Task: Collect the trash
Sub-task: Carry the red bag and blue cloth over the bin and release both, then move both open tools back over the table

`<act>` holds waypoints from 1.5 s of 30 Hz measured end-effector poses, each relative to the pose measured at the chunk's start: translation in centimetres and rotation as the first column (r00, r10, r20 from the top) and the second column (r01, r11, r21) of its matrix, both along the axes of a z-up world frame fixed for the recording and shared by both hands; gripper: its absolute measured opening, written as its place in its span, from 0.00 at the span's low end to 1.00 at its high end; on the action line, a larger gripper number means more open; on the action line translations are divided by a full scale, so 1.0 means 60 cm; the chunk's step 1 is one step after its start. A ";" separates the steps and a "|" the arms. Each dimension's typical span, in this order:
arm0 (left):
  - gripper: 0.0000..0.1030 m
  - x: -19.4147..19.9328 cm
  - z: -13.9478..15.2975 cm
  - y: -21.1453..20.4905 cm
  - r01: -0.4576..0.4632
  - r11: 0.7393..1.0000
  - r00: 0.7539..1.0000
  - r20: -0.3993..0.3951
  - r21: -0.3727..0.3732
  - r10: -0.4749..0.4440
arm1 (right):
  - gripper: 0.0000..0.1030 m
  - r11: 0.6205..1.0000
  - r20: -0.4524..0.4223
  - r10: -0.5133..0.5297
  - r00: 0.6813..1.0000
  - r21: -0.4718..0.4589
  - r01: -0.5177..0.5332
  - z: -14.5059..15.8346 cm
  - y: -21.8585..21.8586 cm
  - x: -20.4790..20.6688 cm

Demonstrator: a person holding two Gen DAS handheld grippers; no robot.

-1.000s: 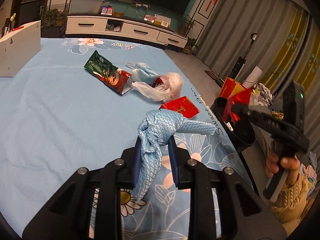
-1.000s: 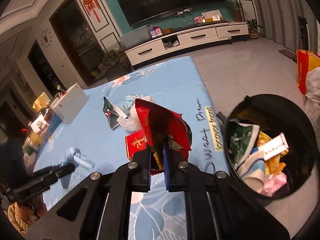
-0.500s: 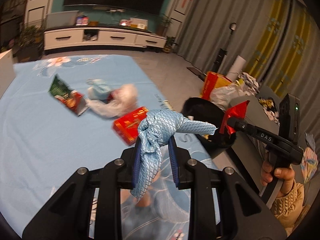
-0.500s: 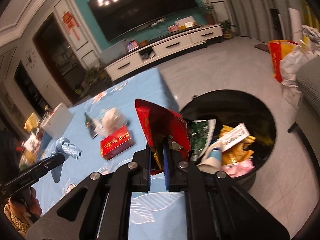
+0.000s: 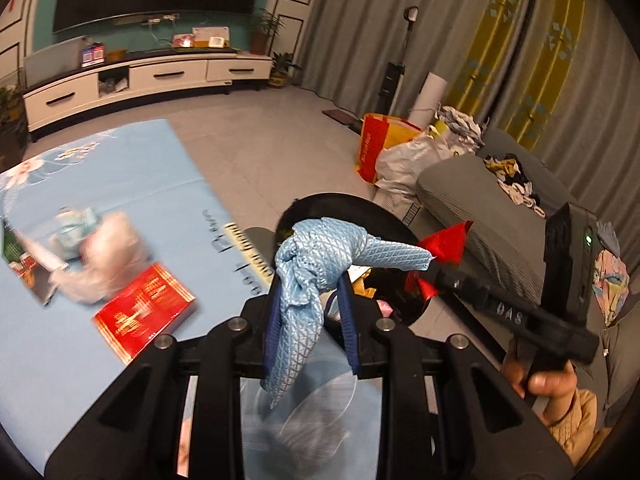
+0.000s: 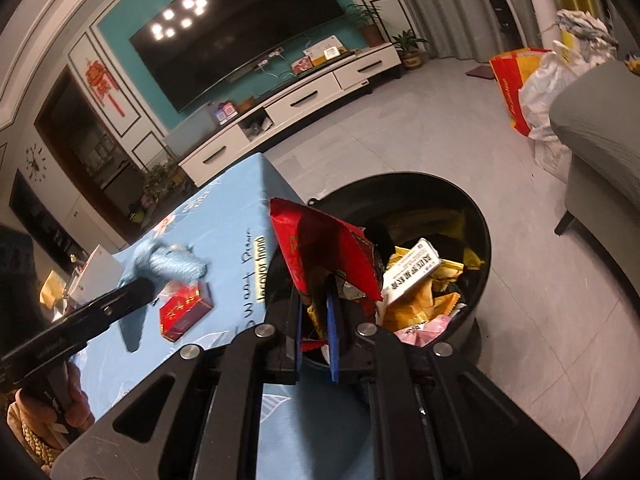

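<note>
We find the left gripper [image 5: 308, 320] clamped on a crumpled pale-blue quilted foil wrapper [image 5: 320, 256], the right gripper [image 6: 316, 332] pinching a red crinkled snack bag [image 6: 320, 248], both over the round black bin [image 6: 478, 216] (half full). Both are light and limp; grip bunched folds.

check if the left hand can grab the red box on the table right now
Probably not: the left gripper is already shut on the blue cloth, so its fingers aren't free, though the red box lies uncovered.
</note>
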State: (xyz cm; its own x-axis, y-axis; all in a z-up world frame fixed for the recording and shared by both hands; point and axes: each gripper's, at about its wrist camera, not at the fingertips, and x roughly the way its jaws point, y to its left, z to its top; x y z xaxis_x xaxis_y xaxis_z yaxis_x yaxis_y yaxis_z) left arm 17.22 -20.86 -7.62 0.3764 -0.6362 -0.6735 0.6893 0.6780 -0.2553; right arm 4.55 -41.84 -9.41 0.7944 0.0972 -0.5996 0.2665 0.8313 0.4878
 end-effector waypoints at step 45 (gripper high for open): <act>0.97 -0.082 0.014 0.122 -0.276 0.958 0.960 0.074 0.084 0.270 | 0.86 0.992 0.006 0.123 0.992 -0.019 -0.123 0.069 0.100 -0.019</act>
